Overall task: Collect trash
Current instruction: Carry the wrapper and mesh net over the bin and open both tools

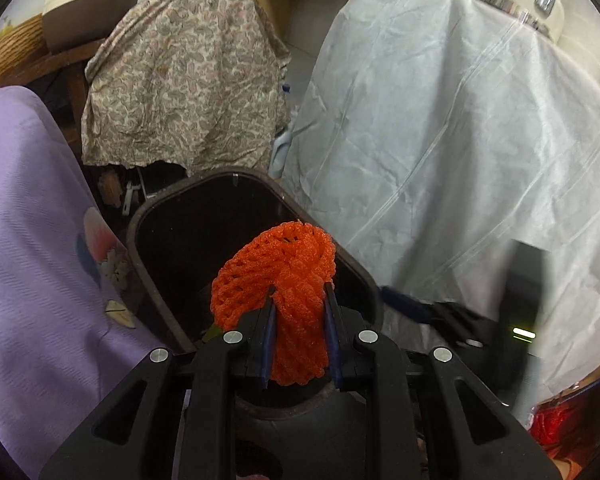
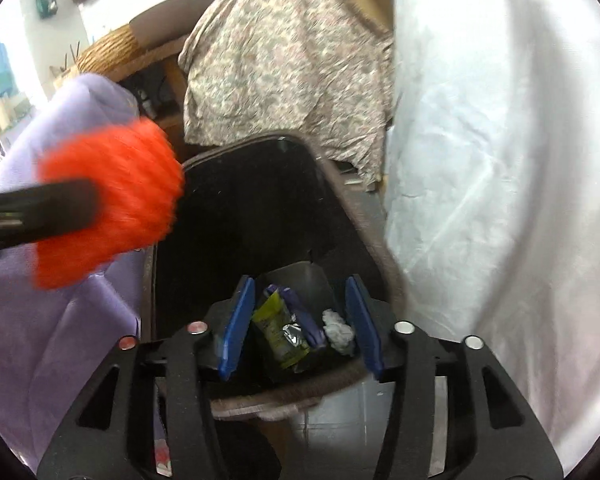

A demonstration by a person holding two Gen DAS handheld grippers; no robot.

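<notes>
My left gripper had its jaws clamped on a squishy orange foam net over the dark oval bin; right gripper hung released above crinkly wrappers inside.

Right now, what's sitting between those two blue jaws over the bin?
Nothing is gripped. In the right wrist view, the open right gripper frames trash lying in the bin below: a yellow wrapper and crumpled tissue.

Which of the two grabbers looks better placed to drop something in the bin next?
The left gripper: it grips the orange foam net above the dark bin. The right gripper is open and holds nothing.
</notes>
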